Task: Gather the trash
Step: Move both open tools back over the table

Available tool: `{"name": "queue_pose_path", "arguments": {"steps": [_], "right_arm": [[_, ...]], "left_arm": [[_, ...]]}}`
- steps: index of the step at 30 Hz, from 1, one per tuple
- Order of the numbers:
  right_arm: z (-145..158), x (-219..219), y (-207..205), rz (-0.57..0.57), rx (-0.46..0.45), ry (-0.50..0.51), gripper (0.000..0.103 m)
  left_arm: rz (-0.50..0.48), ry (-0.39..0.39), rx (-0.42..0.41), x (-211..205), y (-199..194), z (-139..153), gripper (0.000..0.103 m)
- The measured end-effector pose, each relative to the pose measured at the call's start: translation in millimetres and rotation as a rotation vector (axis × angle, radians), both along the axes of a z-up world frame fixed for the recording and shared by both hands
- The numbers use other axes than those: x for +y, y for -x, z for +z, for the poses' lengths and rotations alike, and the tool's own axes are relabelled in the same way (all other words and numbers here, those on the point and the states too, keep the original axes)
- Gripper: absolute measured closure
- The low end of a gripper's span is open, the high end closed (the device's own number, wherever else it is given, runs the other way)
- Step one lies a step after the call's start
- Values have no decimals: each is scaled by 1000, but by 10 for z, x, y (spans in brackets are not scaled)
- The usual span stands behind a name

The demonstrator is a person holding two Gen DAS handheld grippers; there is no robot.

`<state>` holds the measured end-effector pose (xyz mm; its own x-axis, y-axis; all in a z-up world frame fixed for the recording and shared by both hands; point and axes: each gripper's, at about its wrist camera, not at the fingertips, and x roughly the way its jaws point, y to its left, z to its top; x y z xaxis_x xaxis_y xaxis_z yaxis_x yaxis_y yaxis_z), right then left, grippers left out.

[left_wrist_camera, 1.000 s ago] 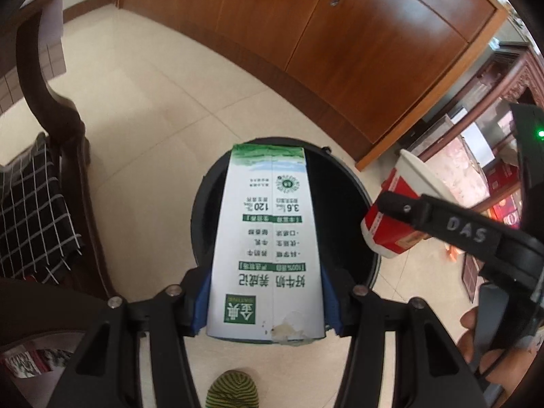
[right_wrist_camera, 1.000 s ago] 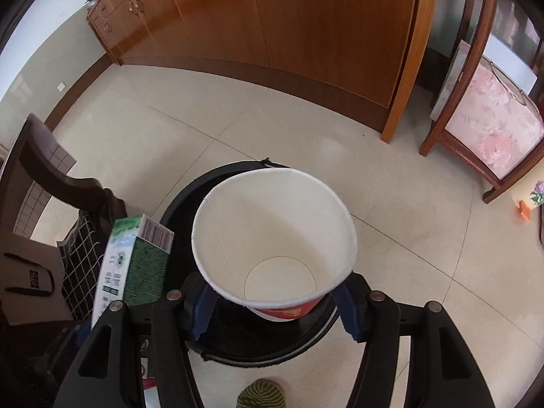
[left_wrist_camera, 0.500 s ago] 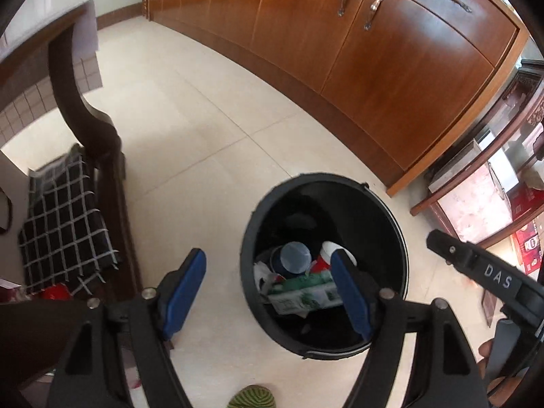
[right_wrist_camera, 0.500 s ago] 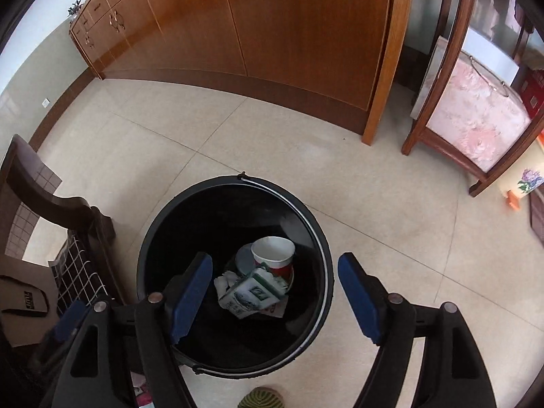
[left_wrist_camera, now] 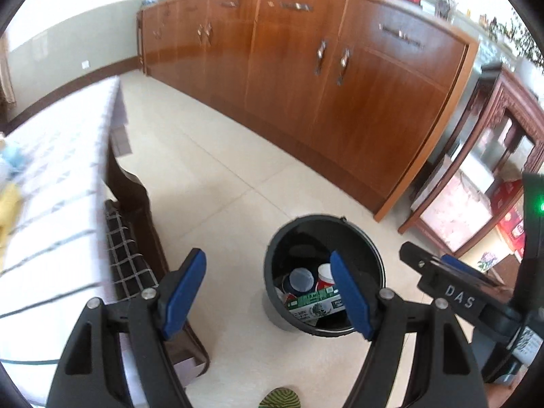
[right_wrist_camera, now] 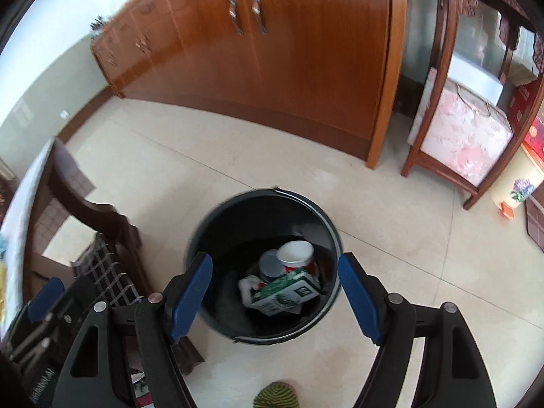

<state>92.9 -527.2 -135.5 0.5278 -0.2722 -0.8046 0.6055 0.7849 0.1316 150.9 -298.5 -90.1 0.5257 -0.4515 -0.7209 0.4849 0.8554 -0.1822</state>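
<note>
Both our claws, left & right, spread w/ nothing held; bin below, worktop to our left, nearer left claw.

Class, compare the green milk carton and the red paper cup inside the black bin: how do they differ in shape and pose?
The milk carton is a green-and-white box lying on its side; the paper cup is round, red with a white rim, mouth facing up. The carton lies nearer the camera, the cup behind it. Both sit inside the black bin.
</note>
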Motion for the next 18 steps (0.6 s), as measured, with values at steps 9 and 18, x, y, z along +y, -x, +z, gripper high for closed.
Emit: {"name": "queue_pose_path", "arguments": {"steps": [9, 18], "right_arm": [[503, 802, -36, 146, -188, 30, 25], [774, 1740, -354, 358, -264, 47, 21]], "left_arm": [[119, 28, -105, 814, 95, 419, 26], [310, -12, -166, 1720, 55, 527, 26]]}}
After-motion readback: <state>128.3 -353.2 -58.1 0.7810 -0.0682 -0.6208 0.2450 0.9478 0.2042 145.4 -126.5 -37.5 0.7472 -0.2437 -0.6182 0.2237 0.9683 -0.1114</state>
